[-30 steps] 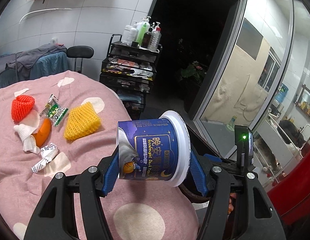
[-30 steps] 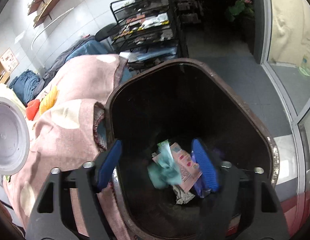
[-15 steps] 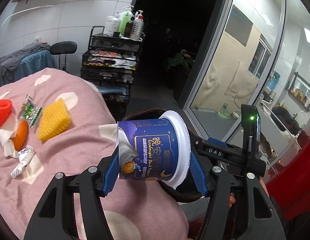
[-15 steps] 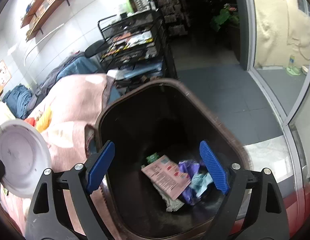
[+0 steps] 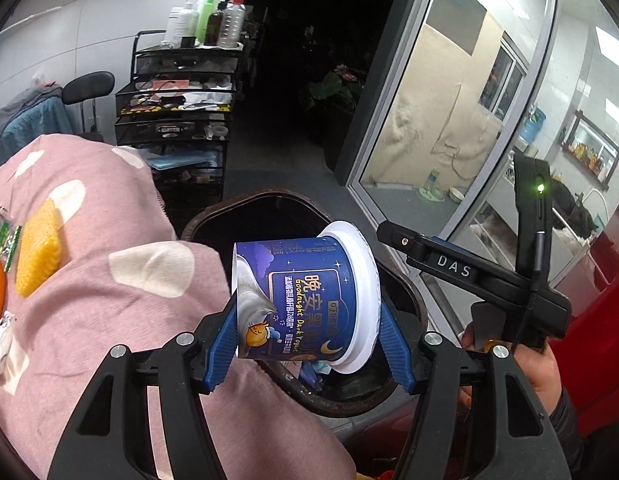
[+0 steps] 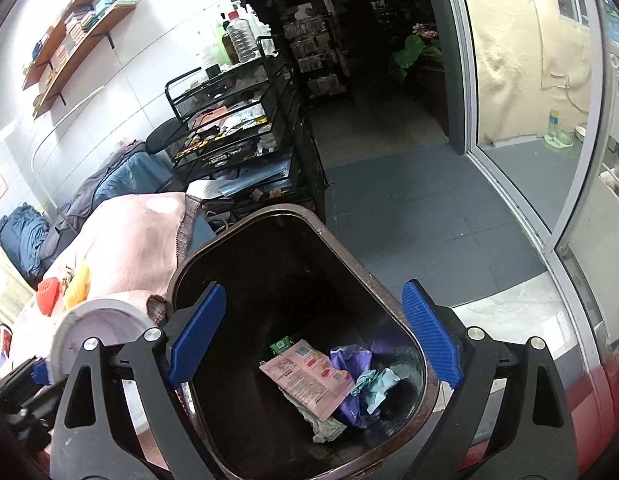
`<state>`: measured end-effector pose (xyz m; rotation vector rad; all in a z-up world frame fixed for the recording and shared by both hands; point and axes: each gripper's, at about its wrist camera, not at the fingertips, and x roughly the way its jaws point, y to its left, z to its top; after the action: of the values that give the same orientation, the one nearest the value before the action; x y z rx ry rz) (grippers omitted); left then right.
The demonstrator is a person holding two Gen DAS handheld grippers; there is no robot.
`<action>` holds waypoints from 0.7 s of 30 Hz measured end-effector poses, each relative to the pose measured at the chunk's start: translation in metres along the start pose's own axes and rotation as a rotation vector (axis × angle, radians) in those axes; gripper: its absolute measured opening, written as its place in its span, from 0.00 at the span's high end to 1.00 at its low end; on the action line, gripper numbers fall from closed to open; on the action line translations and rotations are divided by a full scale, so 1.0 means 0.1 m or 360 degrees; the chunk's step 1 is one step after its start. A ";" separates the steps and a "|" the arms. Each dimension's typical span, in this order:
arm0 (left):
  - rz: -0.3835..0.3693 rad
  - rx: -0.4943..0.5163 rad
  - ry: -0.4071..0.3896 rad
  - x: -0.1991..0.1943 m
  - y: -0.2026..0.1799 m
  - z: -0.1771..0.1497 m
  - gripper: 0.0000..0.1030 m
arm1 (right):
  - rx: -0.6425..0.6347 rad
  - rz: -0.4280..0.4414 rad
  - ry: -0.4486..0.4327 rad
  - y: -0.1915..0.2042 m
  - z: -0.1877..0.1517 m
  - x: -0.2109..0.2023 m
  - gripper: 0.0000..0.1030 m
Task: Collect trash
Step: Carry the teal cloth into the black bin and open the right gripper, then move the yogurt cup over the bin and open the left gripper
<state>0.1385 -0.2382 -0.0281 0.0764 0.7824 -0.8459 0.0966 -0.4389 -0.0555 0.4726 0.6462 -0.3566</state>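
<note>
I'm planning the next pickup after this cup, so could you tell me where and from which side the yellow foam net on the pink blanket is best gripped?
Grip the yellow foam net across its narrower width, coming straight down from above. It lies flat on the pink blanket, a soft, squashable slab, so fingers can close on its two long edges. The green wrapper sits close on its left, so keep that finger tight to the net.

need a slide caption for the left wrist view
Left gripper holds a blue yogurt cup sideways over the brown trash bin.
</note>
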 end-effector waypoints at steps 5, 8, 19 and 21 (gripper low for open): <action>0.0011 0.0067 0.0075 0.17 -0.10 0.00 0.39 | 0.0006 -0.0004 -0.0010 -0.04 0.02 -0.01 0.14; 0.0020 0.0100 0.0118 0.24 -0.15 -0.01 0.39 | 0.0015 -0.0011 -0.0017 -0.07 0.03 -0.02 0.14; 0.0014 0.0110 0.0133 0.27 -0.15 -0.06 0.14 | 0.0037 -0.0040 -0.0026 -0.14 0.04 -0.03 0.10; 0.0014 0.0106 0.0111 0.23 -0.14 -0.06 0.12 | 0.0036 -0.0035 -0.0017 -0.14 0.04 -0.02 0.09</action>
<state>0.1340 -0.2604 -0.0442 0.1691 0.8190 -0.8646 0.0908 -0.4526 -0.0560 0.4851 0.6379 -0.3873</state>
